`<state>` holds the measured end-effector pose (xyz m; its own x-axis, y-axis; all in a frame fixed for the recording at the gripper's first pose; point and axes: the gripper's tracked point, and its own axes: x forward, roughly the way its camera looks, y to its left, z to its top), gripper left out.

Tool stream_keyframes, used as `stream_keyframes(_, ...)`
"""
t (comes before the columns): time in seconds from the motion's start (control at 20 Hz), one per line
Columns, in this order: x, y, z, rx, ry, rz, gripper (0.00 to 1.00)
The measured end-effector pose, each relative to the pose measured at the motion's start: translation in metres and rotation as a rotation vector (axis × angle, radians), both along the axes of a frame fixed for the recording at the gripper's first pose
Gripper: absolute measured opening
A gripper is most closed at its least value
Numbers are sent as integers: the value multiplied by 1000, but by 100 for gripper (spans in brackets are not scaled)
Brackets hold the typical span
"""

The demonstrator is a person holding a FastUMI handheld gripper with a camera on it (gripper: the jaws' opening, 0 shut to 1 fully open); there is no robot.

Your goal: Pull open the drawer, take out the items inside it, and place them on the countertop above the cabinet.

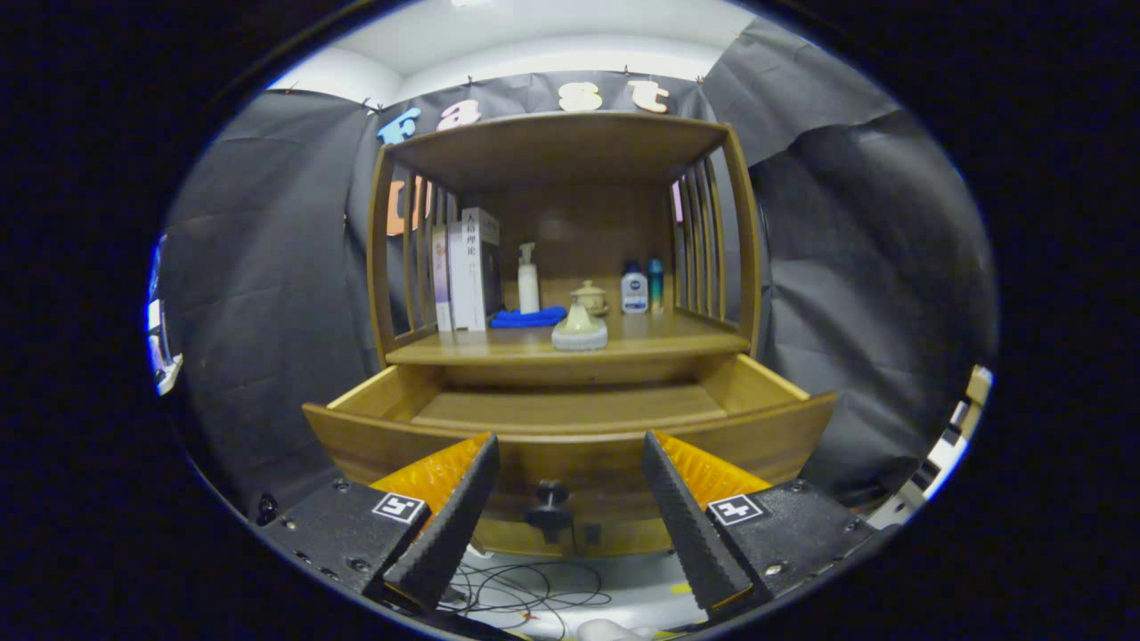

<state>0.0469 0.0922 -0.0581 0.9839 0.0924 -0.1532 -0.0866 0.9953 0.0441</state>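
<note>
drawer [570, 411] pulled open, lower centre of frame, floor seen bare, near strip hidden by front panel | knob [550, 515] between fingers | claw [570, 481] released, nothing gripped | brush-like item [580, 329] set on desk [659, 343] at frame centre | step judged: removal near done | next: hidden strip to be checked

Cabinet [561, 151] and drawer [570, 445]: wood with a smooth satin finish. Surface [641, 343]: the same wood, faintly reflective. Drawer knob [550, 507]: dark, matt. Tongs [570, 463], spread apart and empty: ribbed, rough pads [459, 516]. Folded cloth [527, 317]: soft fabric. Bottles [634, 292]: glossy plastic.
</note>
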Motion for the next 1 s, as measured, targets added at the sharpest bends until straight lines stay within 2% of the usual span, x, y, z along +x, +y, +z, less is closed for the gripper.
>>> stream_keyframes(0.7,49,19,-64,-70,37,-35,100)
stream_keyframes(1.0,50,18,-62,-58,20,-48,100)
